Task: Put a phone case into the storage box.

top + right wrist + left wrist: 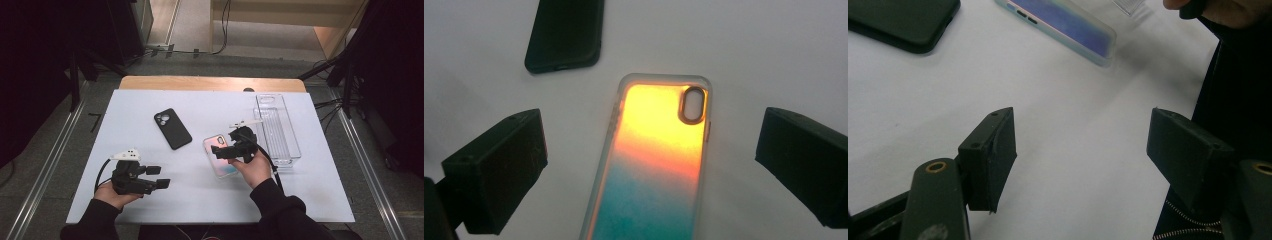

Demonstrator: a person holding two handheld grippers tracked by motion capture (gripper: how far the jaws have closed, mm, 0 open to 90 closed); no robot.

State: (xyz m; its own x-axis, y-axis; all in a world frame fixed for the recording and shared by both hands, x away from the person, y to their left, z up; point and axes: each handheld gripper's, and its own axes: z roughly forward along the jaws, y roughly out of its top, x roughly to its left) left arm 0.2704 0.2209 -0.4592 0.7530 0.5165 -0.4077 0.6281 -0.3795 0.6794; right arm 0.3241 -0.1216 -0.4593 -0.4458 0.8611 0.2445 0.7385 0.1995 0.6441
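Iridescent phone case [221, 156] lies flat on white table [200, 195], right of centre, back side up, camera cut-out at its far end; colour runs orange at cut-out end to teal nearer me. My right gripper [223, 151] hangs over it, jaws spread wide, nothing pinched; in right gripper view the case [659, 160] sits between the two black pads w/ clear gaps both sides, pads not touching it. Can't tell from high view whether jaw tips rest on the case or hover just above. Black phone case [172, 128] lies apart, up and left of the iridescent one, also back up, angled diagonally; seen in right gripper view at top left [564, 35]. Clear plastic tray [278, 128] stands at right side of table, long axis running away from me, just beside my right hand [256, 169]. Left gripper [157, 177] in my left hand [114, 194] near front-left of table, jaws parted, nothing between them but bare table in left gripper view; pads [993, 155] well clear of both cases. Left gripper view also catches iridescent case edge [1063, 27] and black case corner [903, 22] farther off.
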